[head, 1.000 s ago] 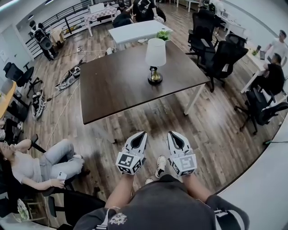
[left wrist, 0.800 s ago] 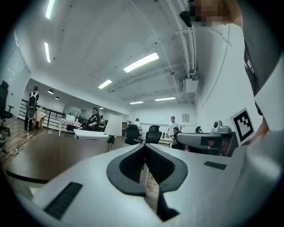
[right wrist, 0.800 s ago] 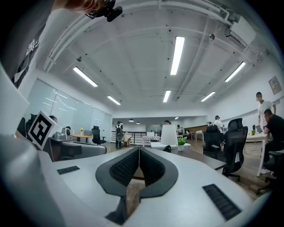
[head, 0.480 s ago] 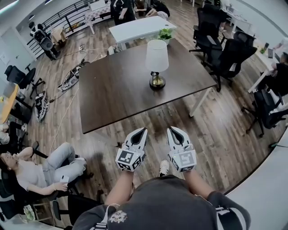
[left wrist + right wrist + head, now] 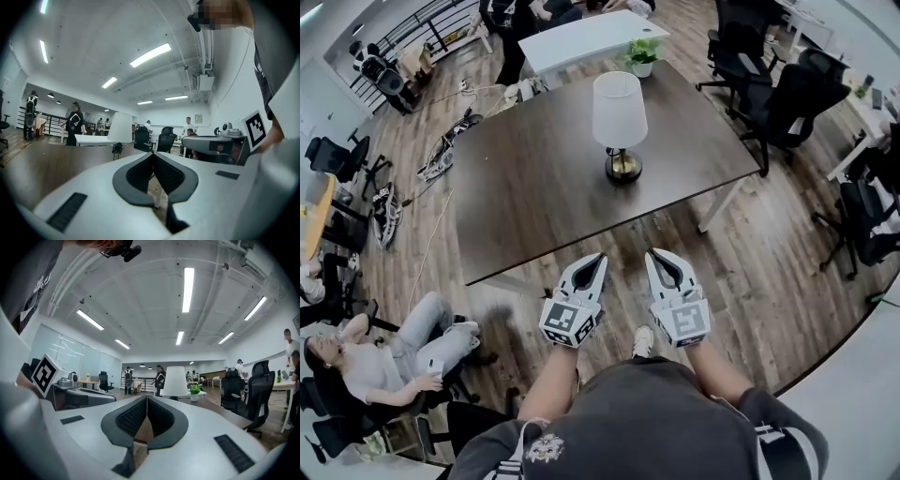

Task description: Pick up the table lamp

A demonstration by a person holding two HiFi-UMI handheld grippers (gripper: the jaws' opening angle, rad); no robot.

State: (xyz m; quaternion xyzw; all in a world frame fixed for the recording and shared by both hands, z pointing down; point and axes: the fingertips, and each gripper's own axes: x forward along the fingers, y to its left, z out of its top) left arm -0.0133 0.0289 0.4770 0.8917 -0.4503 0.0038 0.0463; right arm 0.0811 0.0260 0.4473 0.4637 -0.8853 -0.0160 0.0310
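**Approach to the lamp: both grippers closed and empty, short of the table**

At about 8 o'clock in the head view, a seated person [image 5: 380, 361] is on a chair, well clear of the work.

The left gripper [image 5: 599, 260] is held level in front of the body. Its own view shows the two jaws met at their tips with nothing between them, only floor showing through the gap behind the pads. It points toward 12 o'clock, over bare floor just off the near edge of the dark table [image 5: 525, 197].

The table lamp [image 5: 620, 122] stands upright on that table at about 12 o'clock from the grippers. Its white shade sits over a thin stem and a round brass-coloured base. It is well apart from both grippers and nothing touches it. A potted plant [image 5: 642, 52] sits at the table's far edge, at about 1 o'clock from the lamp.

The right gripper [image 5: 655, 255] sits just beside the left one, level and parallel to it. Its jaws are also pressed together on nothing.

Office chairs [image 5: 787, 108] stand at about 2 o'clock, beside the table's right end.

I judge the step in hand to be the approach, since no grasp has begun. The next move calls for closing the distance across the table and spreading the jaws of at least one gripper. That gripper should then be brought to the slim stem, or low near the base. The shade looks light and easy to crush or tilt, so gripping there risks tipping the lamp.
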